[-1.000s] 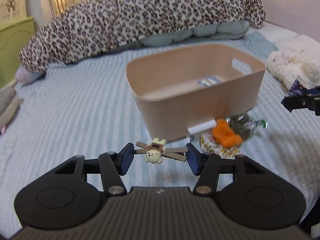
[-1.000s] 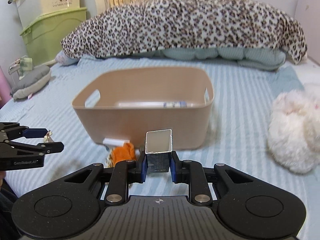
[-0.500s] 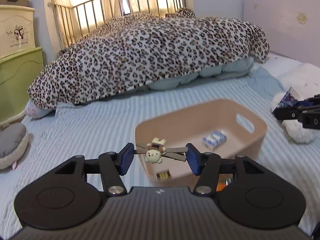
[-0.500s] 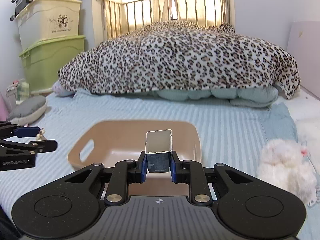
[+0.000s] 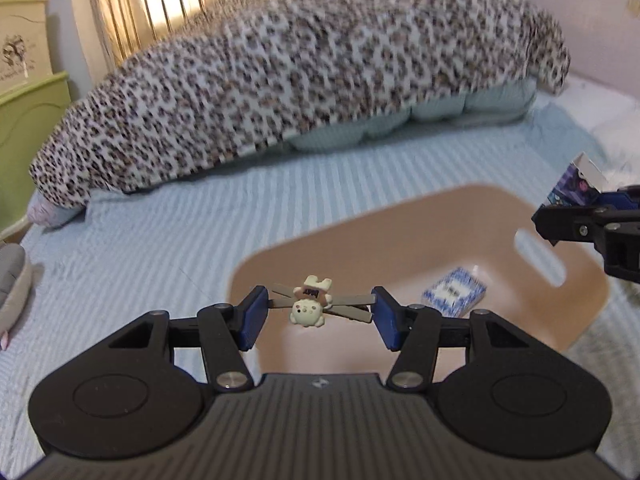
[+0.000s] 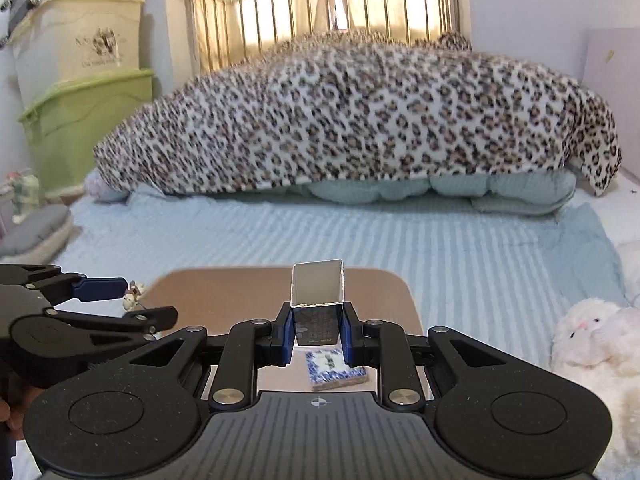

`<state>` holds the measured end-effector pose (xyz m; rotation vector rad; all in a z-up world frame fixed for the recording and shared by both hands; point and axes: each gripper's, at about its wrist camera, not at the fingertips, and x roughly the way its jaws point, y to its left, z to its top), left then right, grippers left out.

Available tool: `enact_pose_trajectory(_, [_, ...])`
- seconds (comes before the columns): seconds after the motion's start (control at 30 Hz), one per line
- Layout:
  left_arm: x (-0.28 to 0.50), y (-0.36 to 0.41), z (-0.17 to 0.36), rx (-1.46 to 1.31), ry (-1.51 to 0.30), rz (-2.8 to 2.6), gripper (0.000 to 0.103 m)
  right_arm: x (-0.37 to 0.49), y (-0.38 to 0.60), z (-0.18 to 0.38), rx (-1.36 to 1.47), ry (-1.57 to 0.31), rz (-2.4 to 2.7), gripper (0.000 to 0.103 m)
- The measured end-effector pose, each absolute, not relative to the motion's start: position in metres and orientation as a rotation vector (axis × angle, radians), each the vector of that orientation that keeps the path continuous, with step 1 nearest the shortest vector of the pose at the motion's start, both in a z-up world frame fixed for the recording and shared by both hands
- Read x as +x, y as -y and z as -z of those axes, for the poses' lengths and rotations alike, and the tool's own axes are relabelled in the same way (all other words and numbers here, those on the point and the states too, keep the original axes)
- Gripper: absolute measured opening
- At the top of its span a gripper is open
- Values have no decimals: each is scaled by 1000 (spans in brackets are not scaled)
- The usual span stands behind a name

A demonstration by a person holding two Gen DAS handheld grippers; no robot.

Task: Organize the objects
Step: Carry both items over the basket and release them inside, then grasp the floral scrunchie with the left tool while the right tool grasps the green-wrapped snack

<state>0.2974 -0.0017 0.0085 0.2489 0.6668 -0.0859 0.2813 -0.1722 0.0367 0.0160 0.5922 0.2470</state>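
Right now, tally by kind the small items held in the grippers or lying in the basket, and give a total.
Grey hair clip with cream bear charm, in the left hand-held gripper: 1
Small cardboard boxes: 2 (open dark box in the right hand-held gripper; blue-and-white patterned box lying in the tan plastic basket)
Total: 3

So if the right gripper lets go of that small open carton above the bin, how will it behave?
The carton looks hollow and thin-walled, so probably light and crushable. Its flat sides should keep it from rolling; it may tip over on landing in the bin. The right gripper pinches only its base.
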Motion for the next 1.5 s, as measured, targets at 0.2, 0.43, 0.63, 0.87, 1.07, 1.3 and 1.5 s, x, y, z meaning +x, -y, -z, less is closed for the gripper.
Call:
enact_pose_trajectory(0.2, [319,7,35,267,-787,71,58,304,162,8,-65,-698,-217,20])
enact_pose_trajectory(0.43, [317,7,47,290,-842,48,60,308,157,33,-94,-770,-222,37])
enact_pose_trajectory(0.63, [293,6,17,277,-792,45,82,288,161,16,-93,-709,-219,60])
enact_pose_trajectory(0.87, [261,2,-15,249,-752,16,93,254,171,-17,-103,-652,-216,78])
enact_pose_trajectory(1.07, [228,-3,-21,224,-762,27,95,218,182,-15,-66,-688,-223,83])
enact_pose_trajectory(1.3, [196,-12,-8,216,-797,40,95,192,181,11,-101,-754,-225,87])
enact_pose_trajectory(1.5, [185,-21,21,211,-857,57,95,182,175,42,-116,-831,-240,87])
